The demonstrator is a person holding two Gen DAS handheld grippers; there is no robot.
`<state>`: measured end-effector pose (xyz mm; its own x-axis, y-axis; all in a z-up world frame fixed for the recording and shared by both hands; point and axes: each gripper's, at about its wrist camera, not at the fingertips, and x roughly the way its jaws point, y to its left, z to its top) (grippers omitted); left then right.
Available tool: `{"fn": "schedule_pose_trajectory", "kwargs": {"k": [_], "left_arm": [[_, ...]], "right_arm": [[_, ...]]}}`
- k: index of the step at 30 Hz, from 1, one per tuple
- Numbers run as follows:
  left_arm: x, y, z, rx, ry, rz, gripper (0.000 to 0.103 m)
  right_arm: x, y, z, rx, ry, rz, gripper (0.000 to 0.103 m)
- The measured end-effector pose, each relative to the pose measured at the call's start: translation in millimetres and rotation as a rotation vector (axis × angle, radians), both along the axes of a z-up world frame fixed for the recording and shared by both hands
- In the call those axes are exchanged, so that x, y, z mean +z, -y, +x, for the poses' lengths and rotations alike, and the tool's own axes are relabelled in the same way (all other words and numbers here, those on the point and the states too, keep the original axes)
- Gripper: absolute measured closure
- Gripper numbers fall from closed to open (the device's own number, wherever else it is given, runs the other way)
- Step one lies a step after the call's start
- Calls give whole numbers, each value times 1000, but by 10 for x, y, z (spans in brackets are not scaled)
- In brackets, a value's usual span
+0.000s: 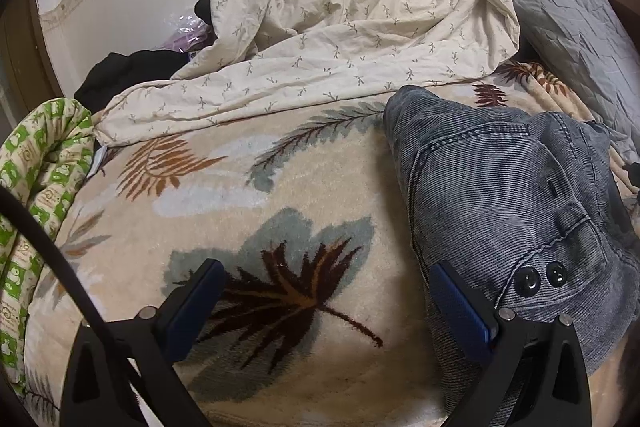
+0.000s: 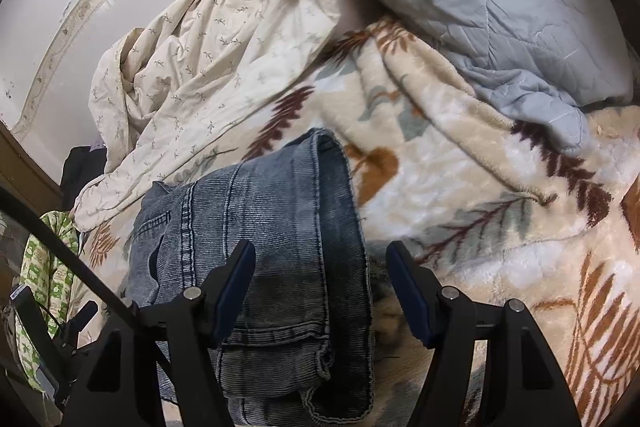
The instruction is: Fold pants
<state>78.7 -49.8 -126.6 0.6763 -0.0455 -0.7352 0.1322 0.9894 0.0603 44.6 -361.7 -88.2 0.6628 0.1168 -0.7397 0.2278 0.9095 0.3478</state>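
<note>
left claw [image 1: 326, 291]: jaws wide apart, tilted downward, gripping nothing
right claw [image 2: 320, 273]: jaws apart, angled downward, pads pressing nothing

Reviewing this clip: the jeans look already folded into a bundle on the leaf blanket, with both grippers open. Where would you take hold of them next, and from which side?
Judging by the pose, grip the jeans at the doubled hem edge lying between the right gripper fingers, coming from the near side. That edge is thick, exposed, and clear of the blanket. The left gripper could take the buttoned waistband.

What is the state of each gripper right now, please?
Left gripper: open, holding nothing, beside the pants.
Right gripper: open, holding nothing, over the folded pants.
</note>
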Motion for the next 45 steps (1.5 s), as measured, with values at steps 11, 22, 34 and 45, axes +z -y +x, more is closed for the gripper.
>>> {"fn": "schedule_pose_trajectory", "kwargs": {"k": [11, 22, 34, 45], "left_arm": [[4, -3, -1, -3, 0, -12, 0], [55, -1, -34, -16, 18, -36, 0], [23, -8, -7, -14, 10, -41, 0], [40, -38, 30, -18, -7, -80, 0]], "right_arm": [[-41, 48, 16, 1, -29, 7, 34], [-59, 67, 13, -8, -40, 18, 34], [-75, 33, 20, 3, -43, 19, 34], [-116, 44, 29, 14, -56, 50, 34]]}}
